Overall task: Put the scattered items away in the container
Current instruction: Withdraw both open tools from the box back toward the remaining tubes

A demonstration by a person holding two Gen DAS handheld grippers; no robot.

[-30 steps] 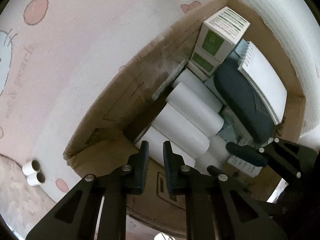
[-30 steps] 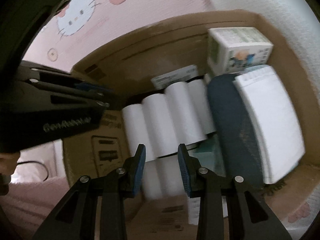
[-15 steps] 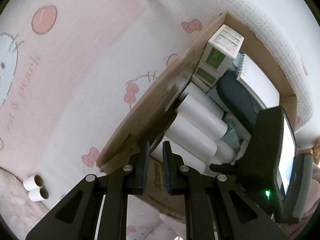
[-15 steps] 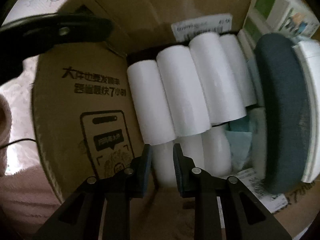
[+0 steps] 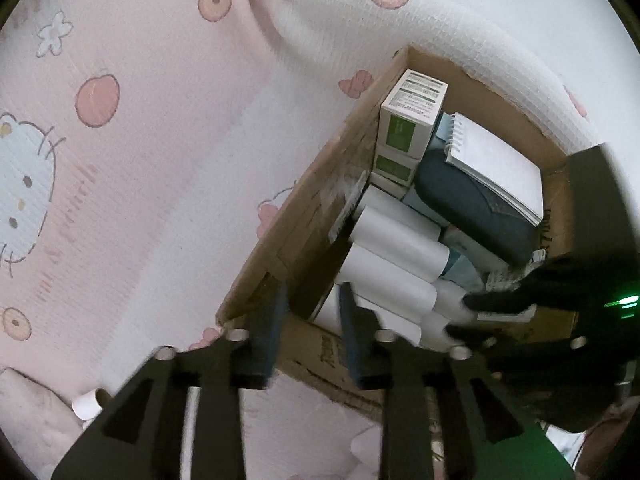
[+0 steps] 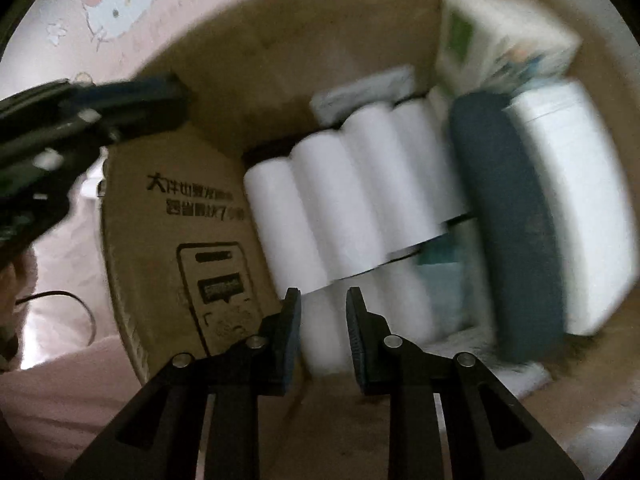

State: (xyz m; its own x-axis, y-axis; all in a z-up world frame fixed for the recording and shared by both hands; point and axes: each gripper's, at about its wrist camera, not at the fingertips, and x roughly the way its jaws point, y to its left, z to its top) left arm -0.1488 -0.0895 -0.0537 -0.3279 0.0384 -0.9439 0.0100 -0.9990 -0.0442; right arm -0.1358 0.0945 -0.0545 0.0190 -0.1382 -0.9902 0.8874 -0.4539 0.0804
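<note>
A pink cartoon-print blanket (image 5: 160,152) spreads under an open cardboard box (image 5: 304,216) packed with a dark blue cushion (image 5: 472,200), a white spiral notepad (image 5: 496,164), a row of white paper rolls (image 6: 344,200) and a green-and-white carton (image 5: 412,112). Two loose rolls (image 5: 88,404) lie on the blanket outside the box. The left gripper (image 5: 312,312) hangs open and empty over the box's near corner; the right gripper (image 6: 323,320), open and empty too, points at the rolls inside

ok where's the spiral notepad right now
In the left wrist view the spiral notepad sits at the far right side of the cardboard box, lying on the dark blue pouch, right of the green-and-white cartons.
</note>
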